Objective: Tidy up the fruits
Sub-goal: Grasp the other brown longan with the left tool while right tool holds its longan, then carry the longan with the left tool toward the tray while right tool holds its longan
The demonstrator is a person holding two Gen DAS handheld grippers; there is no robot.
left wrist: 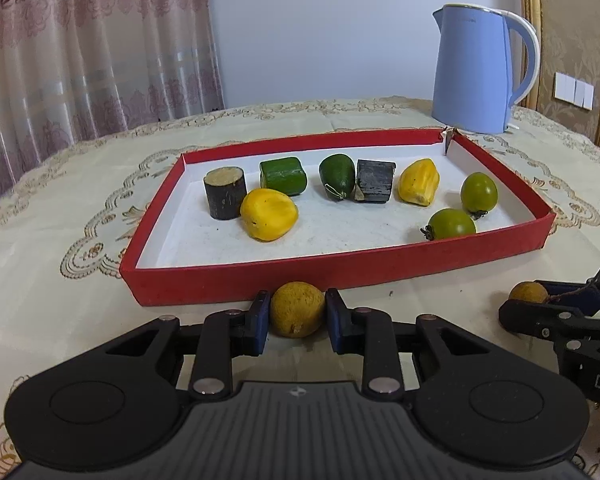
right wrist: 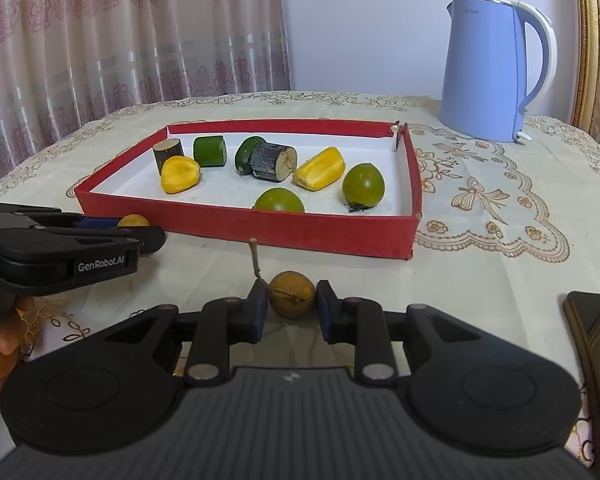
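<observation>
A red tray [left wrist: 339, 268] [right wrist: 300, 232] on the tablecloth holds two yellow fruit pieces [left wrist: 268, 213], two green tomatoes [left wrist: 479, 193] [right wrist: 363, 184], green pieces [left wrist: 283, 176] and dark cane pieces [left wrist: 224, 192]. My left gripper [left wrist: 298, 316] is closed against a brown longan [left wrist: 297, 314] on the table just before the tray's front wall. My right gripper [right wrist: 292, 306] brackets a second longan [right wrist: 292, 294] with a stem; its pads stand a little off the fruit. The right gripper also shows in the left wrist view [left wrist: 539, 308].
A blue electric kettle [left wrist: 481, 68] [right wrist: 495, 68] stands behind the tray at the right. A dark phone-like object [right wrist: 591, 344] lies at the right edge. A curtain hangs behind the table on the left.
</observation>
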